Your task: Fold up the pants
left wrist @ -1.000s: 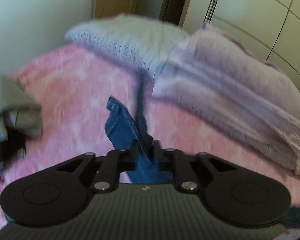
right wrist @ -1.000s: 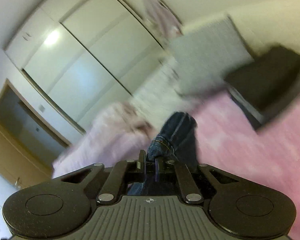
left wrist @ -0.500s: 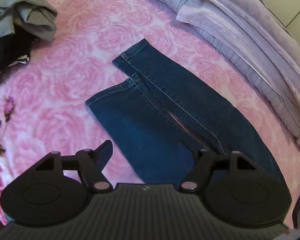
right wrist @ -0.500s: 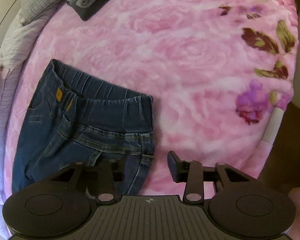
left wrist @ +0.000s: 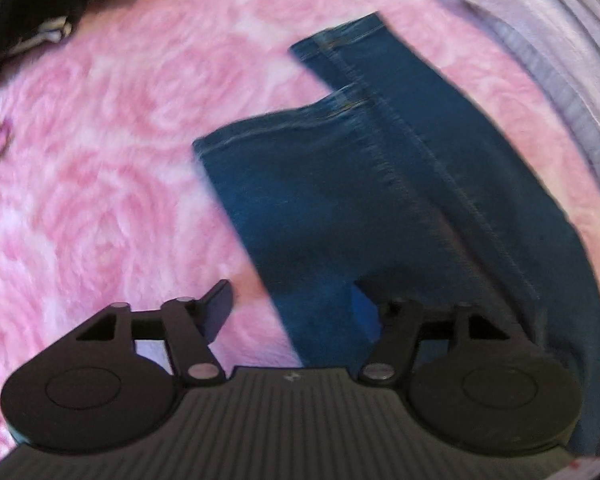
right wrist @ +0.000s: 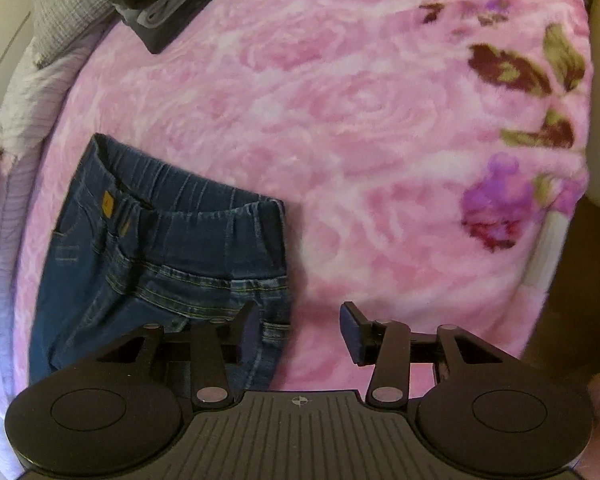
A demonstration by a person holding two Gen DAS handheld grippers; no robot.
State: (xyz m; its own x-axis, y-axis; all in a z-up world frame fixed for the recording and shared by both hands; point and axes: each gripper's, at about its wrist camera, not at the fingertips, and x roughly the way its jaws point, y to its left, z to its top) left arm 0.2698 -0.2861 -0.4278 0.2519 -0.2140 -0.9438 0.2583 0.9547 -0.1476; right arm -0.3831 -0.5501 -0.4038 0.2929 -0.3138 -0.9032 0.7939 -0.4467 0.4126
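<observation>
**Jeans laid flat on the bed, both grippers empty above them**

Since half a second ago, the left wrist camera has dropped closer to the dark blue denim pants (left wrist: 364, 184), so the two legs fill more of the view; the picture is somewhat blurred by motion. Both legs lie side by side on the fluffy pink rose-patterned blanket (left wrist: 100, 168), hems pointing away, one hem ending further off than the other. The left gripper (left wrist: 300, 312) has its fingers spread wide and holds nothing; its left finger hangs over the blanket, its right one over the nearer leg. A pale lilac striped quilt (left wrist: 572, 40) runs along the right edge, and a dark heap of clothes (left wrist: 24, 20) sits at the top left.

From the right wrist, the pants' elastic waistband (right wrist: 204, 200) lies flat on the same blanket (right wrist: 340, 120), with a small tan label near its left end. The right gripper (right wrist: 300, 328) is likewise spread and empty, its left finger over the waist corner, its right finger above bare blanket. A stack of folded dark garments (right wrist: 160, 4) rests at the top, beside a grey textured pillow (right wrist: 64, 12).
</observation>
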